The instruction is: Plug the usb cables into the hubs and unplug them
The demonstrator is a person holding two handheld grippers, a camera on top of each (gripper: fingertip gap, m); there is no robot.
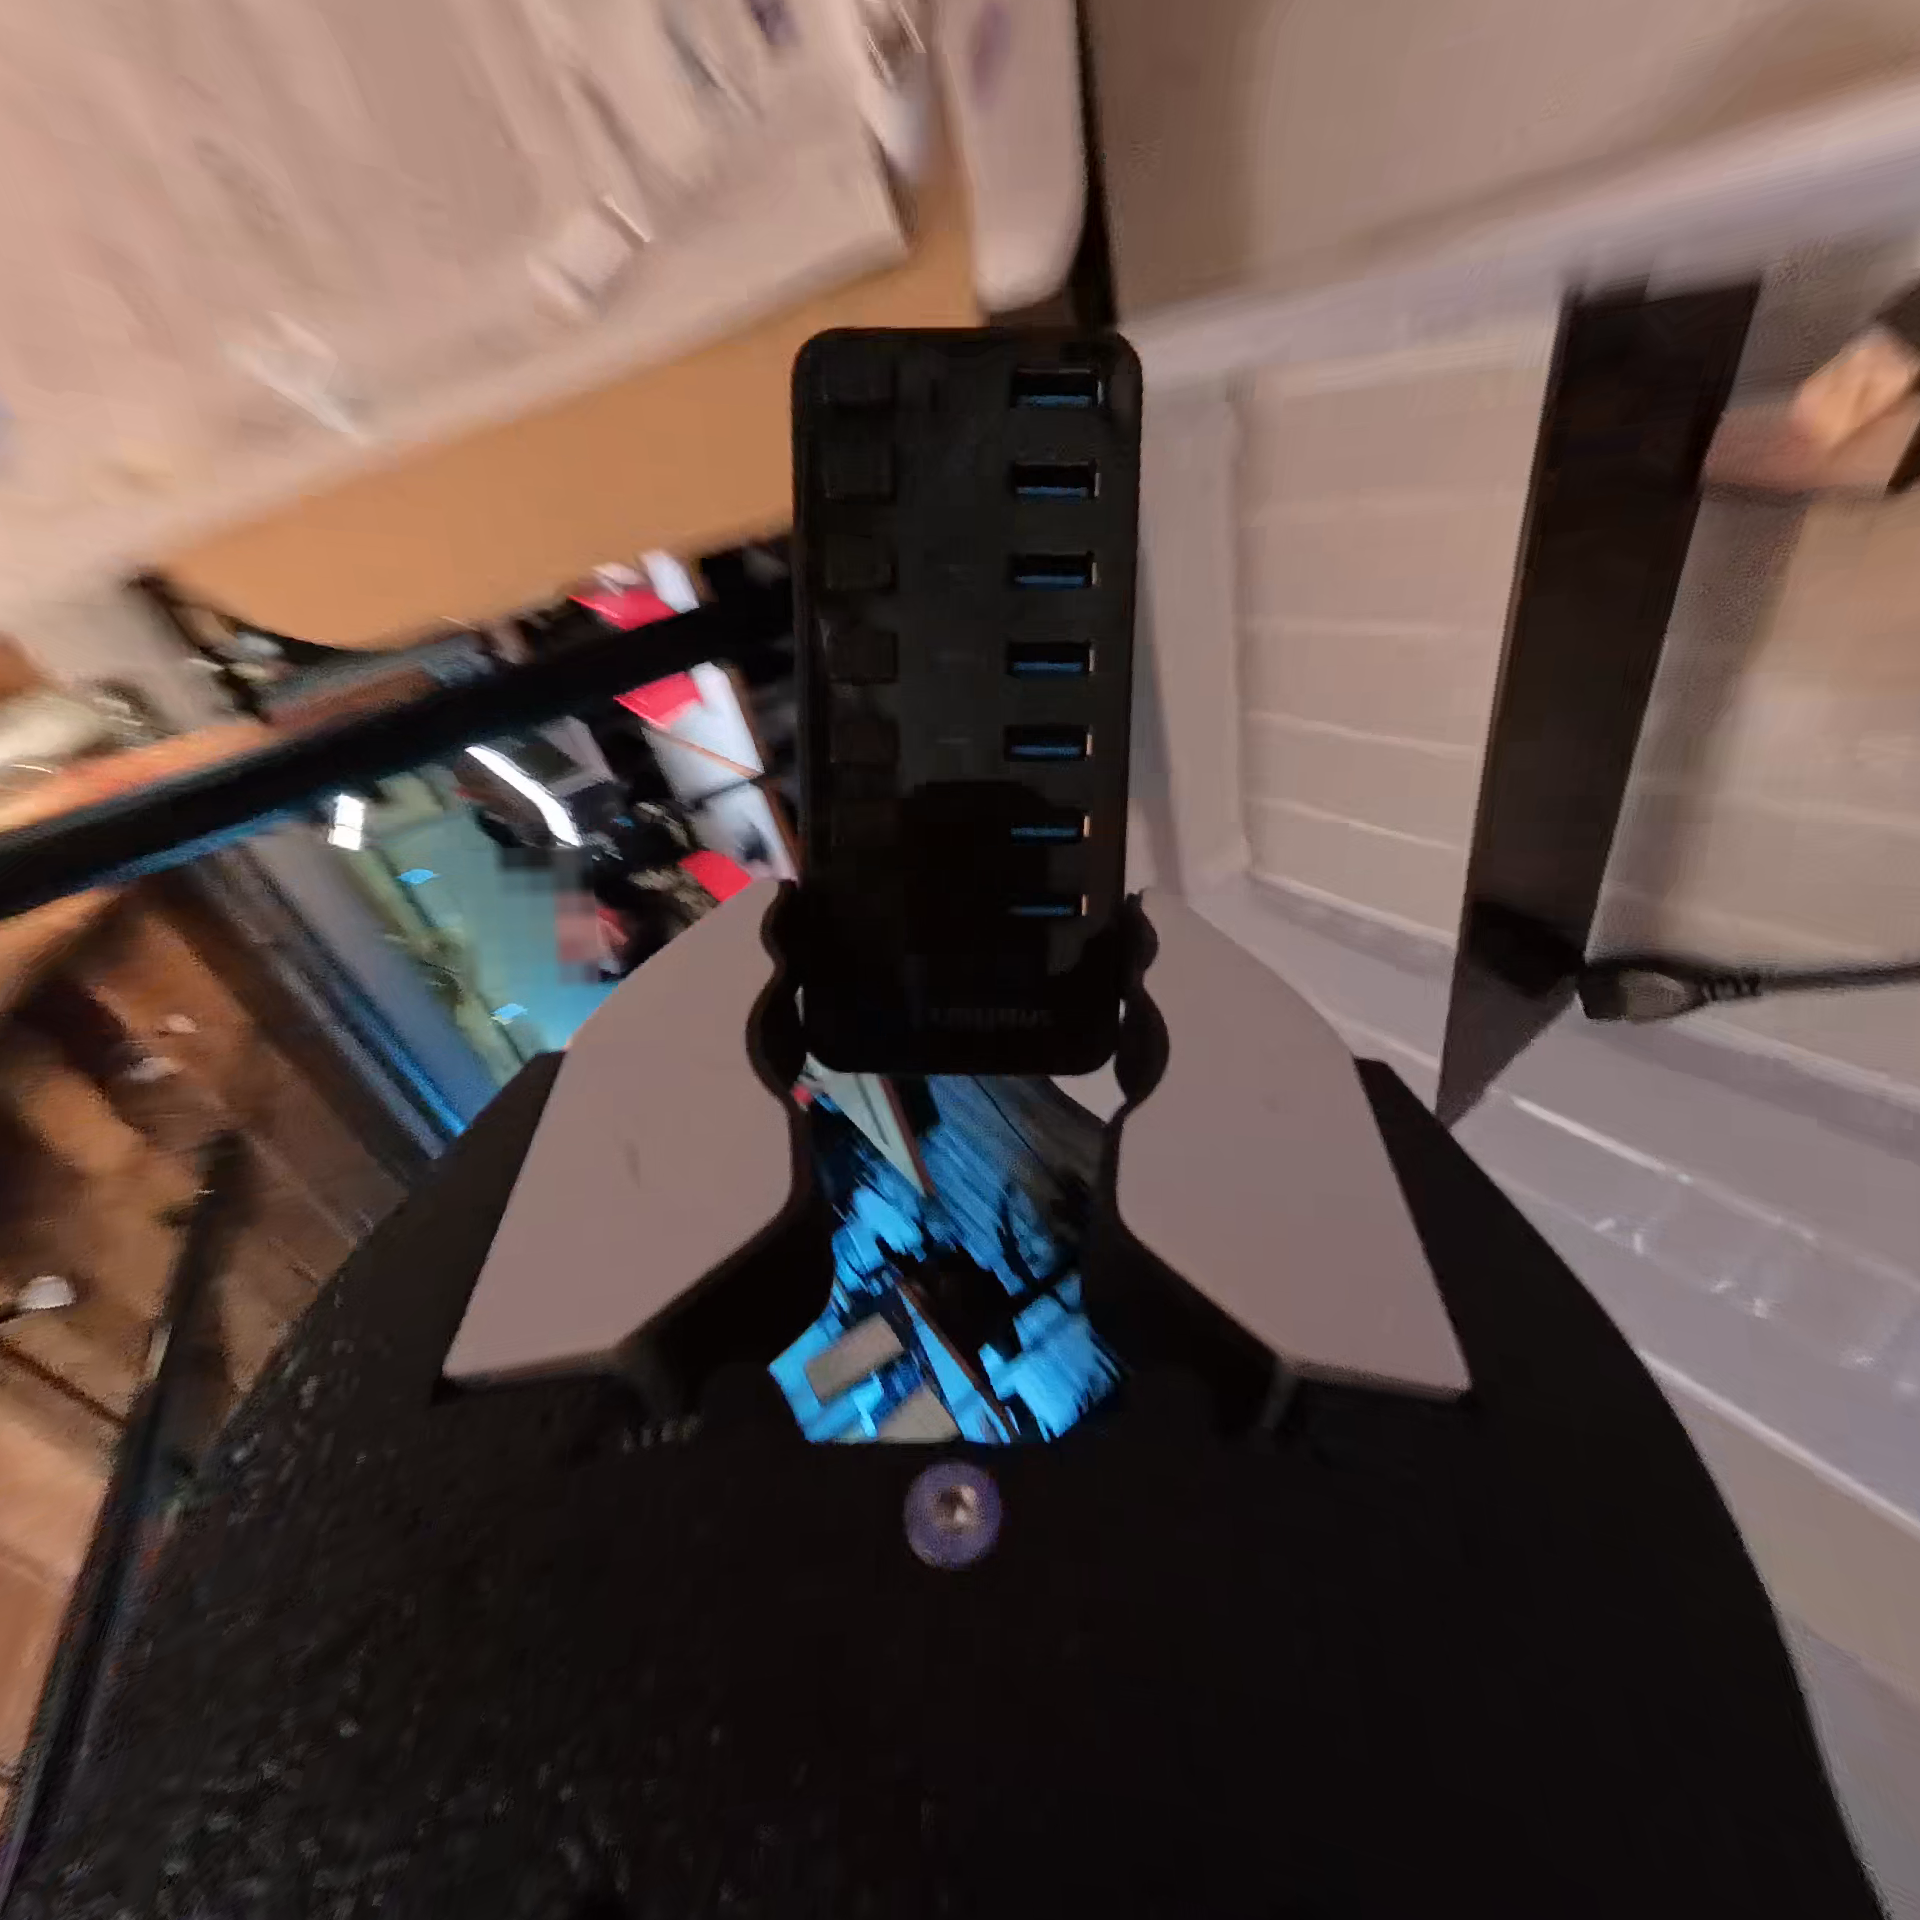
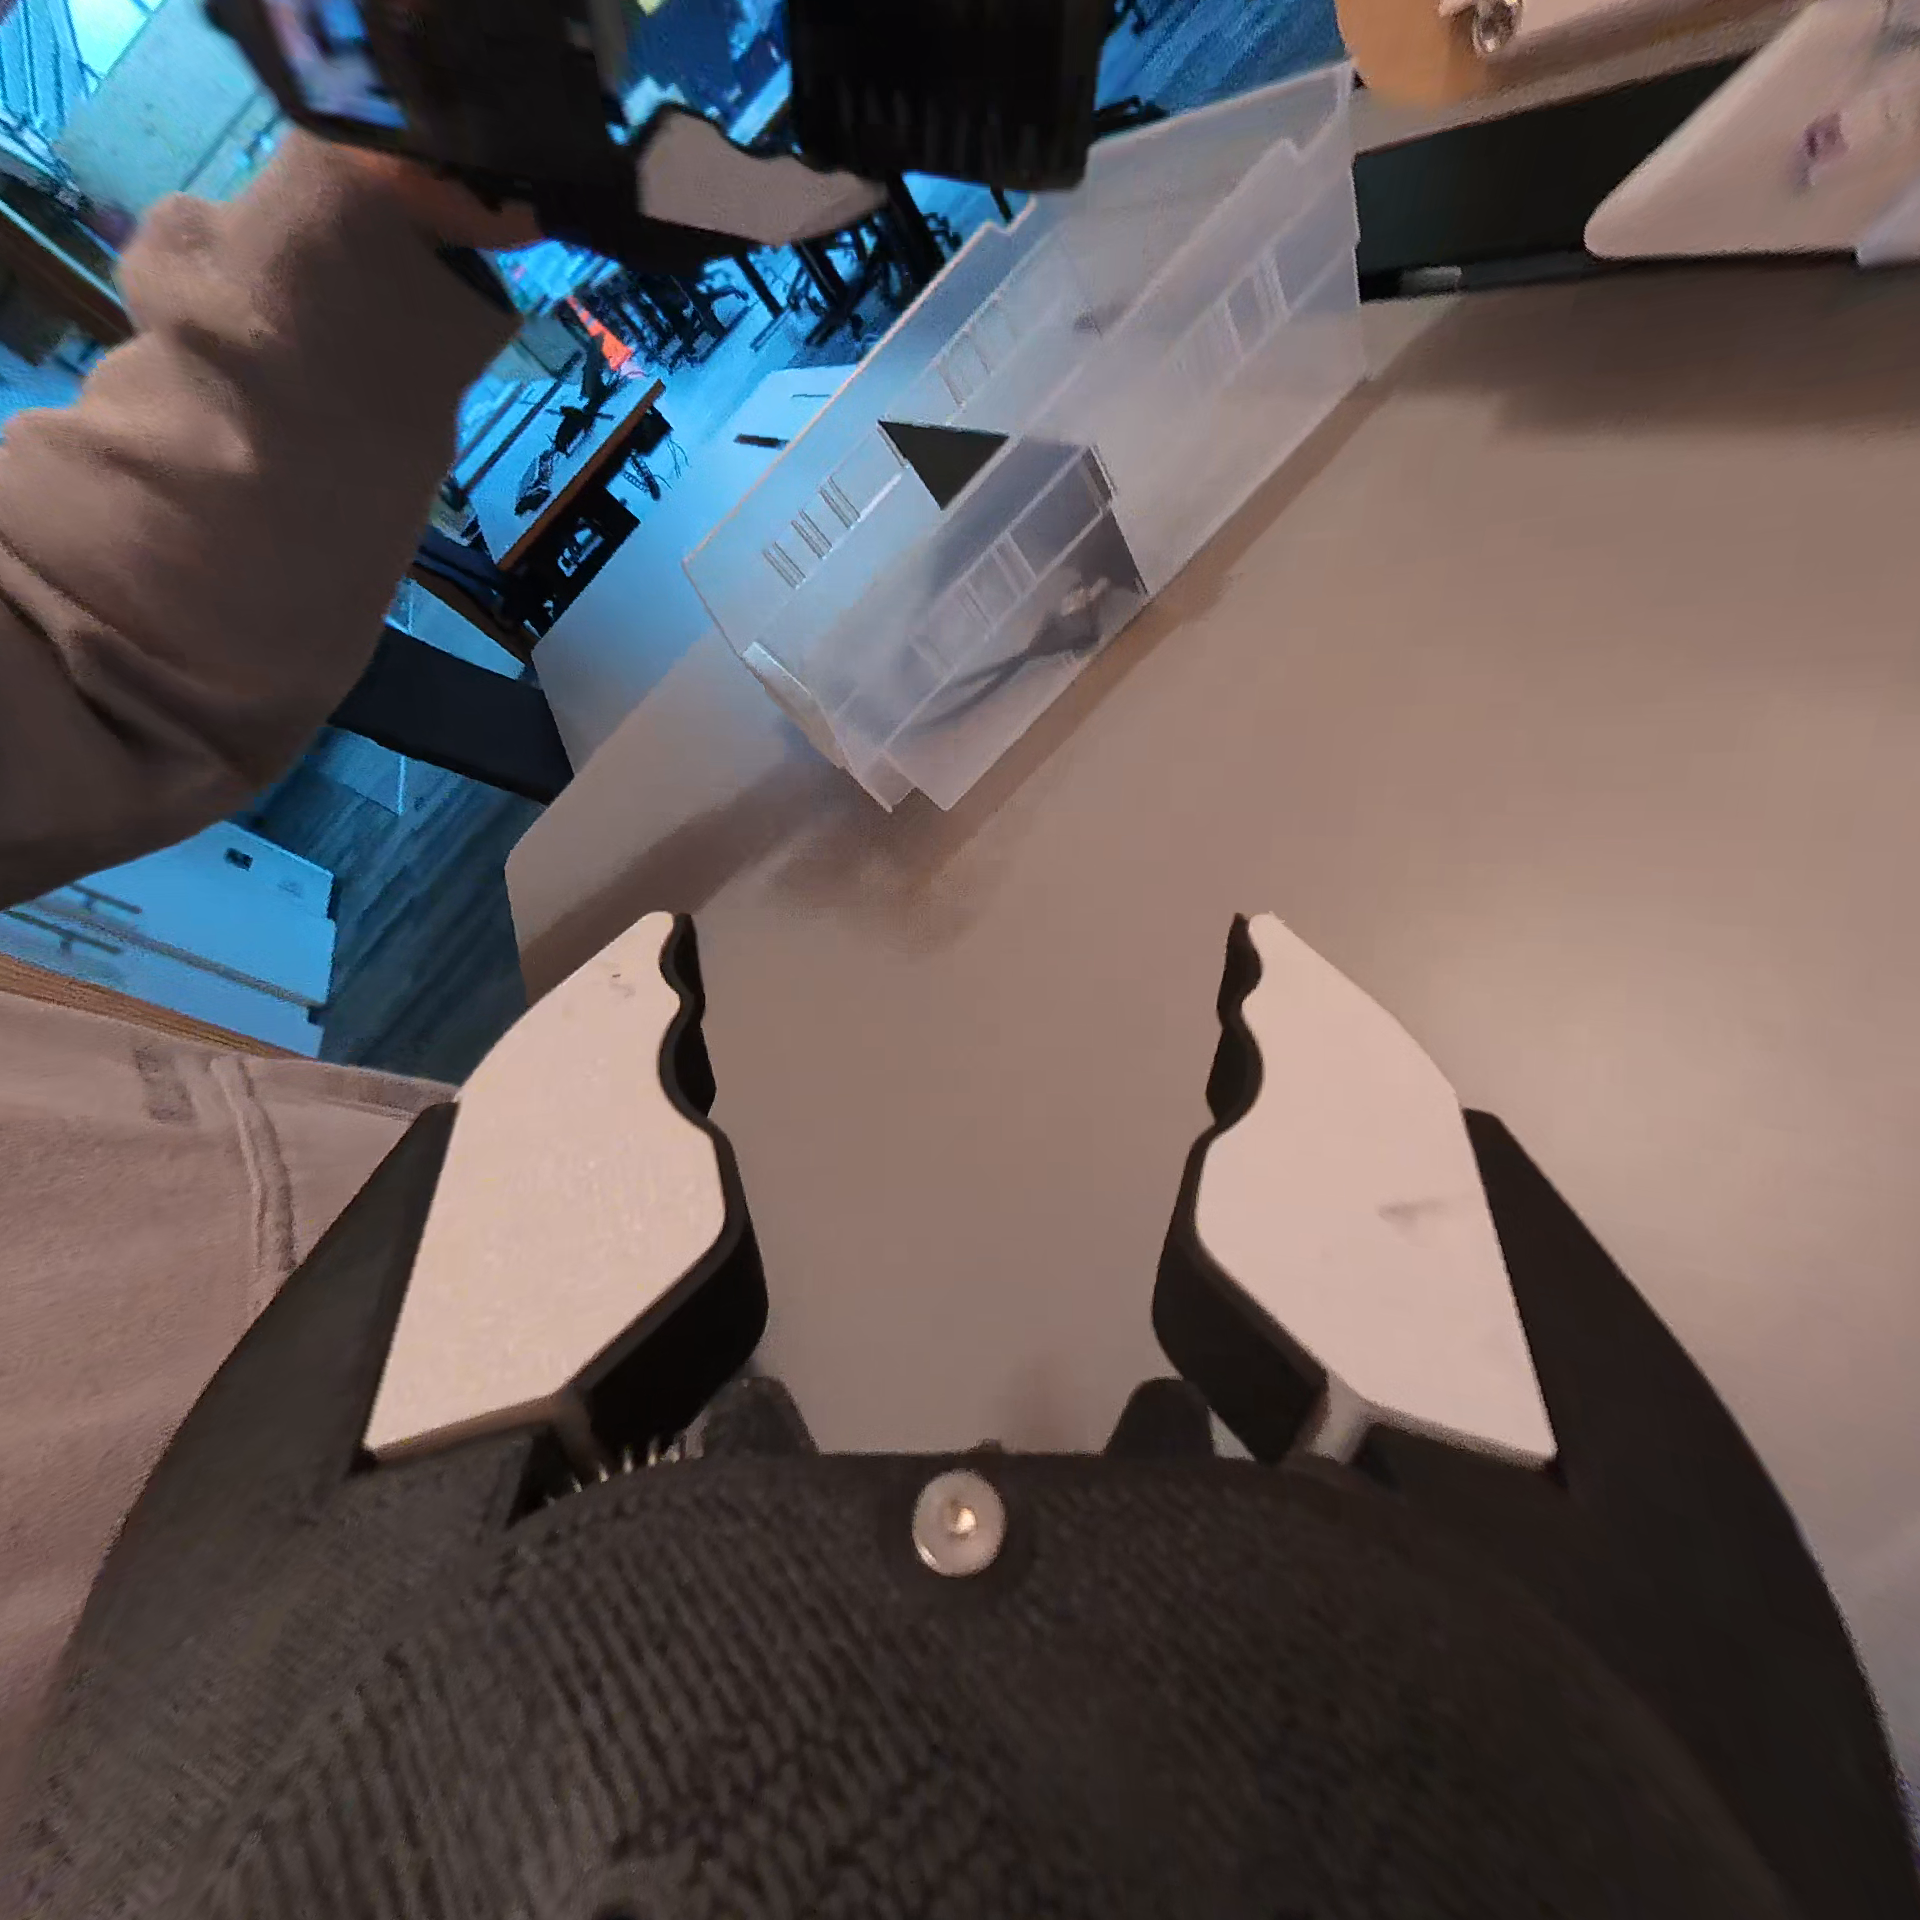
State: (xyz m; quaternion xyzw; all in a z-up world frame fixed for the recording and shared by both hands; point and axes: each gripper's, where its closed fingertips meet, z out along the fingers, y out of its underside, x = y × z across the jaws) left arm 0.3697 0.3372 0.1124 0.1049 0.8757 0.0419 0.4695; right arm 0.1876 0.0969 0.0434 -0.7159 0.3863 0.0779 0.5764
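Observation:
My left gripper (image 1: 956,987) is shut on the near end of a black USB hub (image 1: 961,644). The hub stands out past the fingers and shows a row of several blue ports (image 1: 1051,655), all without plugs. The hub is held up in the air, and the view is blurred. A black cable plug (image 1: 1631,992) lies in a clear bin at the right. My right gripper (image 2: 961,1029) is open and empty above the grey table (image 2: 1507,831). The left gripper (image 2: 748,197) also shows in the right wrist view at the top, held by a hand in a beige sleeve (image 2: 208,499).
A clear plastic bin with dividers (image 2: 1039,520) sits on the table near its far edge, with a dark cable (image 2: 997,665) inside. A black divider (image 1: 1600,623) stands in the bin in the left wrist view. Desks and room floor lie beyond the table edge.

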